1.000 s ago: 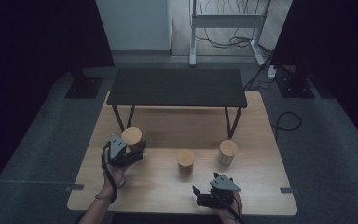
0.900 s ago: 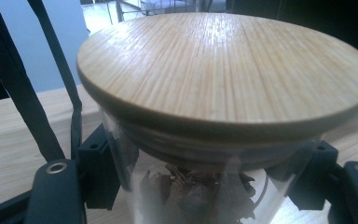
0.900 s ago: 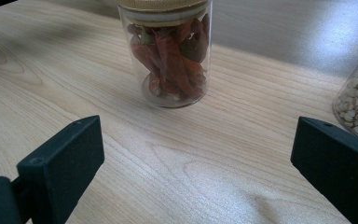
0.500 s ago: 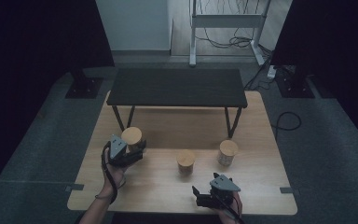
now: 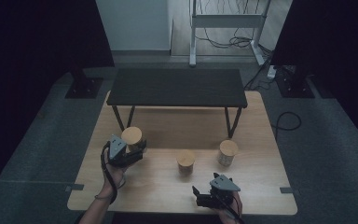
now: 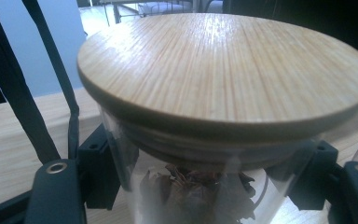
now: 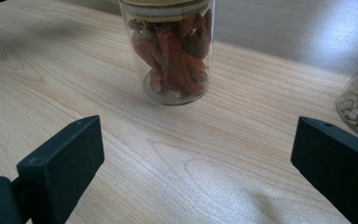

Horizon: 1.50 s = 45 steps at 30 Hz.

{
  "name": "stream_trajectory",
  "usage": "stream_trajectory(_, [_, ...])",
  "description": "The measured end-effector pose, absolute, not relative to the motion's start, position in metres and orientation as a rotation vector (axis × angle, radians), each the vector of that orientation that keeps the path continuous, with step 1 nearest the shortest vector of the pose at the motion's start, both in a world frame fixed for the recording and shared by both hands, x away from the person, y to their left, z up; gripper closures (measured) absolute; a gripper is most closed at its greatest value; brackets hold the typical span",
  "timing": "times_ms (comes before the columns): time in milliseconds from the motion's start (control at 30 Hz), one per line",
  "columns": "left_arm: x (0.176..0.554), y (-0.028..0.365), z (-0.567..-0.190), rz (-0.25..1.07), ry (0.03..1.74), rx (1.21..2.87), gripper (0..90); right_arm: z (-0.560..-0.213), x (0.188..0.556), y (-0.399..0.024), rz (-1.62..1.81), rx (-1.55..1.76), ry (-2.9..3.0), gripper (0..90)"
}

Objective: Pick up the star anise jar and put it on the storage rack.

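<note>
The left claw (image 5: pixel 131 152) grips a bamboo-lidded glass jar (image 6: pixel 223 93) by its sides. The right claw (image 7: pixel 196 154) hangs open above the counter (image 5: pixel 158 191).

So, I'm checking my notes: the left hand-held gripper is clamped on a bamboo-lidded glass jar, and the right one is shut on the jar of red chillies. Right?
Not quite. The right hand-held gripper is open, with the chilli jar standing apart beyond its jaws, as the right gripper view shows. The left hand-held gripper is indeed clamped on a bamboo-lidded glass jar.
</note>
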State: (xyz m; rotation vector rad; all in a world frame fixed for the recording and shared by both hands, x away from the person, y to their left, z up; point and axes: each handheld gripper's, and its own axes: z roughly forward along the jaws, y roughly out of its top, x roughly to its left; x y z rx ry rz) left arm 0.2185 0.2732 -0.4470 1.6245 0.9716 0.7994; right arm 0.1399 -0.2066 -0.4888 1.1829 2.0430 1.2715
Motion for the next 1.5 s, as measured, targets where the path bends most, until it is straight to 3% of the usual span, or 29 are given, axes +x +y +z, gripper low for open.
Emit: stream_trajectory(1500, [0.212, 0.267, -0.420, 0.828, 0.944, 1.611, 26.4, -0.487, 0.134, -0.210, 1.297, 1.188, 1.988, 1.9])
